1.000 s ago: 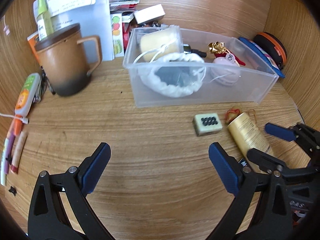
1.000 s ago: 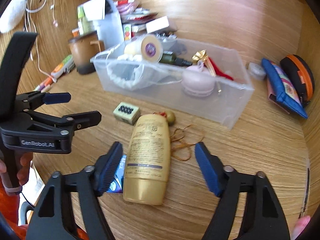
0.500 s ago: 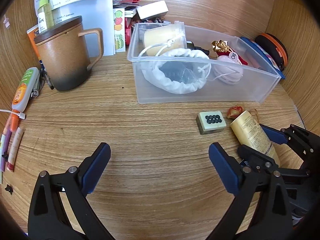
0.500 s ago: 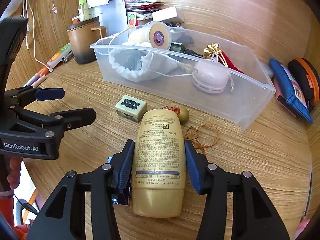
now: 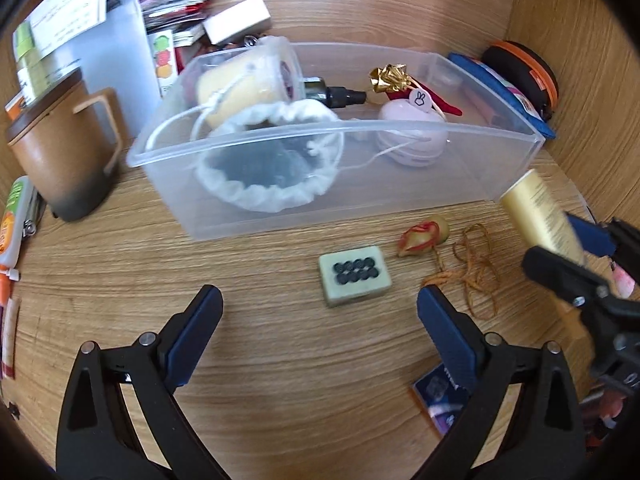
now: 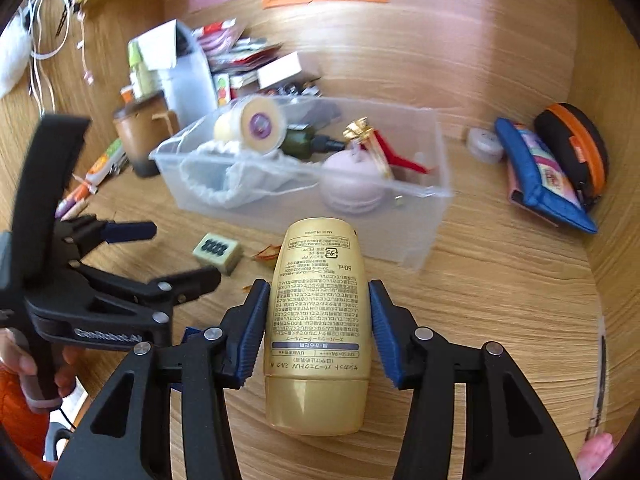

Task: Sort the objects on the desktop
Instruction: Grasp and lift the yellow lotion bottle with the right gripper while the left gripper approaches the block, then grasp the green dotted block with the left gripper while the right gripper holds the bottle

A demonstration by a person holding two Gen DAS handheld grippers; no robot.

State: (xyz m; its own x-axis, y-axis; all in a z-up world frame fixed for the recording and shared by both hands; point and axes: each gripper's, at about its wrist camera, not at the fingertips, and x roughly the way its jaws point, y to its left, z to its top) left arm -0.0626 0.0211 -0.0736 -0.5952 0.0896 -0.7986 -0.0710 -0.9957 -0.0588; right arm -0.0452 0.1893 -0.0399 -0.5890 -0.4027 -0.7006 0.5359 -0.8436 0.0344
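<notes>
The right gripper (image 6: 318, 320) is clamped on the gold bottle (image 6: 318, 312), its pads pressing the bottle's sides at mid-body, cap end nearest the camera. The bottle appears lifted off the desk (image 5: 280, 360), just in front of the clear bin (image 5: 400, 200). It looks small, light and rigid, with a smooth, probably slippery skin, so the flat label band seems the safest hold. The left gripper (image 5: 316, 332) hangs with its jaws wide apart and nothing between them, near the tile (image 5: 354, 274) and charm (image 5: 422, 236).
</notes>
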